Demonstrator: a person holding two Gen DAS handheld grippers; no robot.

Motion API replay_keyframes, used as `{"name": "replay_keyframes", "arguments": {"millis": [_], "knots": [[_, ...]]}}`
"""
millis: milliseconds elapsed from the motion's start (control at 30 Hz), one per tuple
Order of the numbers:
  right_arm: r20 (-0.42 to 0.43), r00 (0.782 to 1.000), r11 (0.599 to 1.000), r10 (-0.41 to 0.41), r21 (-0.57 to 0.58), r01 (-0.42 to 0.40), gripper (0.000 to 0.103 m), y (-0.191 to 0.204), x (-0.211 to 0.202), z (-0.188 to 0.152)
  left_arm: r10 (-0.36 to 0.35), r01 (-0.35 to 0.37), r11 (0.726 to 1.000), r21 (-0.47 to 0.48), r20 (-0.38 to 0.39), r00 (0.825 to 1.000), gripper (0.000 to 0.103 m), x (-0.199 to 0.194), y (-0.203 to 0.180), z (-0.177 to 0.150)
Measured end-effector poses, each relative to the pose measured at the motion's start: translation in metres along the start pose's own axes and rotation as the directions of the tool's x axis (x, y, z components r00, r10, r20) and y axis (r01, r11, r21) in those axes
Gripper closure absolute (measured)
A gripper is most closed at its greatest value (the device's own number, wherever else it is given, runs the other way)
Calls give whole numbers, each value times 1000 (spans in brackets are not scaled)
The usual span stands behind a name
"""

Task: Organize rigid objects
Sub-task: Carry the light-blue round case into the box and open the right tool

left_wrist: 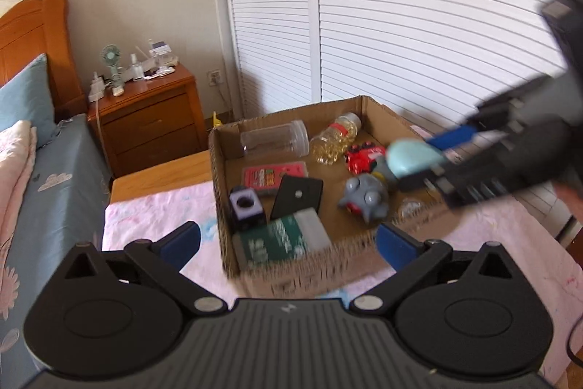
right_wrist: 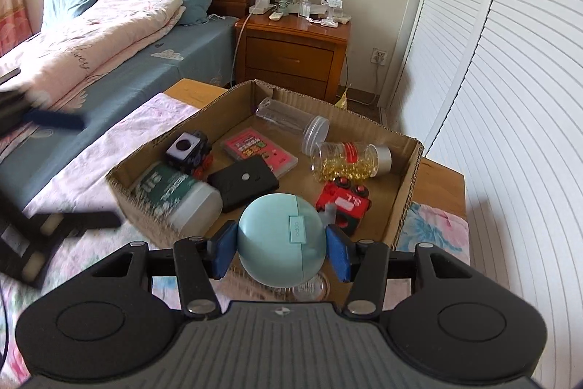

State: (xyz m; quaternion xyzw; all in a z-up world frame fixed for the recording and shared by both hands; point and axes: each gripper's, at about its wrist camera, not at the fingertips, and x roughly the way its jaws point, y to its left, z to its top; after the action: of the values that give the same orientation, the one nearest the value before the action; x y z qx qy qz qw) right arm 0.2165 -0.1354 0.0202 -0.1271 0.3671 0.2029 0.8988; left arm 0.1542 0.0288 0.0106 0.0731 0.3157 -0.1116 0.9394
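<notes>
Right gripper [right_wrist: 280,248] has its blue pads clamped on both sides of a round pale-teal case [right_wrist: 280,239] — a small "oppo" tab faces the right wrist camera. The case hangs above the near edge of the cardboard box [right_wrist: 410,192], not touching the floor of it as far as can be told. In the left wrist view the same case [left_wrist: 413,157] shows at about 3 o'clock, pinched at the tip of the right gripper [left_wrist: 430,155], over the box's right side.

Left gripper [left_wrist: 288,239] — fingers spread wide apart, nothing between them, hovering just short of the box's near wall [left_wrist: 291,265].

Inside the box, read from the right wrist view: a green-labelled white bottle [right_wrist: 178,195] lies on its side at 9 o'clock against the near-left wall. A black flat device [right_wrist: 244,183] sits just beside it toward centre, resting partly on a pink card pack [right_wrist: 260,148]. At 10 o'clock, a black cube toy with a white face [right_wrist: 189,148]. A clear empty jar [right_wrist: 291,124] lies on its side at 12 o'clock, and just beside it at 2 o'clock is a jar of yellow capsules [right_wrist: 349,159], also lying down. A red toy car [right_wrist: 344,203] sits at 3 o'clock, near the held case. A grey figure [left_wrist: 364,197] shows in the left wrist view beside the red car [left_wrist: 364,155].

The box rests on a pink floral cloth [right_wrist: 433,225]. Beyond it are a bed [right_wrist: 153,61] and a wooden nightstand [right_wrist: 291,53].
</notes>
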Motion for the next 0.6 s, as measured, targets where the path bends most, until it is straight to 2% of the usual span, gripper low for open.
{"name": "replay_keyframes", "arguments": {"millis": [100,400,600], "knots": [[-13,1000,1000,-5,19,5,46,-1,11,10,28,-27,999,-28,13,1000,1,-8,-1,-12],[-71,997,997,-13,74,18,45,-4,60,41,-5,7,996,-86,16,1000,1,-13,-2,-27],[-109,994,991,-26,130,40,45,-13,91,54,0,0,994,-107,3,1000,1,-12,-1,-33]]}}
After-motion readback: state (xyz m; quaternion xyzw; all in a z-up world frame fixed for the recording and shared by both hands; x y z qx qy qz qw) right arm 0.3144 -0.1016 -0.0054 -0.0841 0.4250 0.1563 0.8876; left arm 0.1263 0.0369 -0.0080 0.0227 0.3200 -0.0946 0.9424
